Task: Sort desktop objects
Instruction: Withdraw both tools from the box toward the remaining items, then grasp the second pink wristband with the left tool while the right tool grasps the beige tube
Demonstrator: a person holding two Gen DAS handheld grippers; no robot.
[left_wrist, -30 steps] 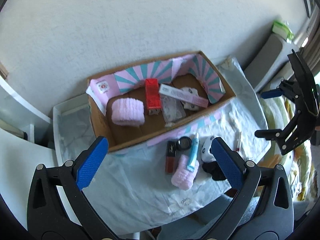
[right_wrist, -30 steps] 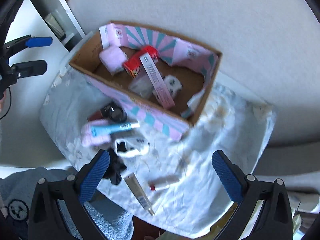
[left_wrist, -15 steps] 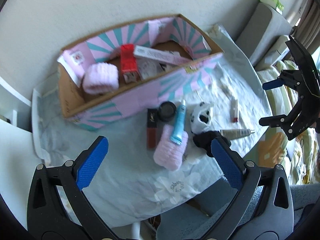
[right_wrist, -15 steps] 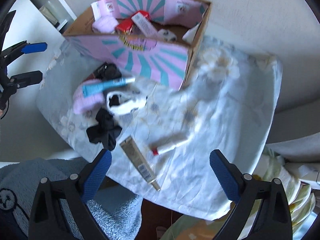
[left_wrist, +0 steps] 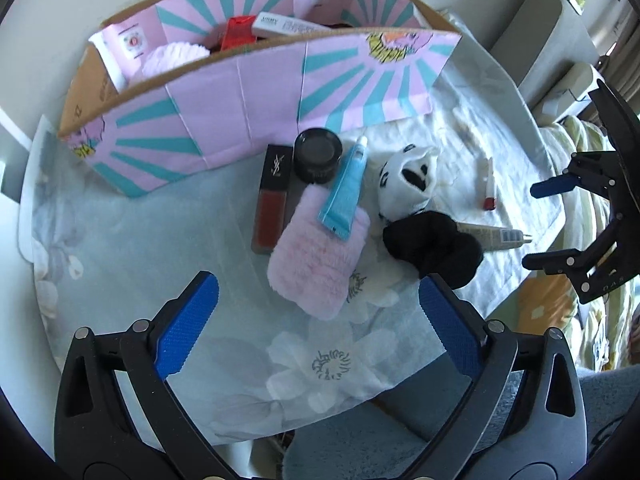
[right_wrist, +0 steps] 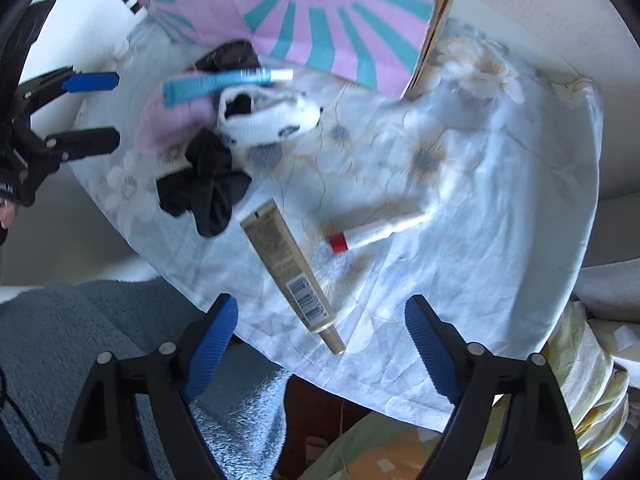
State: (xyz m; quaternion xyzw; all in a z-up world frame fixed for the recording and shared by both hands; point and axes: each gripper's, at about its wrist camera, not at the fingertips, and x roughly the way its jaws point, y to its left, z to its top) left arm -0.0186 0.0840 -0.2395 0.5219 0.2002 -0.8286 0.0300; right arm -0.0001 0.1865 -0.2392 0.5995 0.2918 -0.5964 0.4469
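Tubes and soft goods lie loose on the flower-printed cloth point(right_wrist: 500, 208) over the table: the gold tube point(right_wrist: 286, 258) near the front edge beneath the right gripper point(right_wrist: 320, 332), whose empty jaws have just been closing and stand apart, looks light, slick and squashy, best pinched across its stiffer mid-body, not its tapering cap. Toward the box point(left_wrist: 248, 96) at the back edge, the pink fluffy band point(left_wrist: 318, 254) carrying the blue tube point(left_wrist: 346, 192) would compress and shed that tube if lifted, and the open, empty left gripper point(left_wrist: 318, 320) hangs over it. Wrinkled cloth could snag a fingertip, and room is tight among the clustered things.
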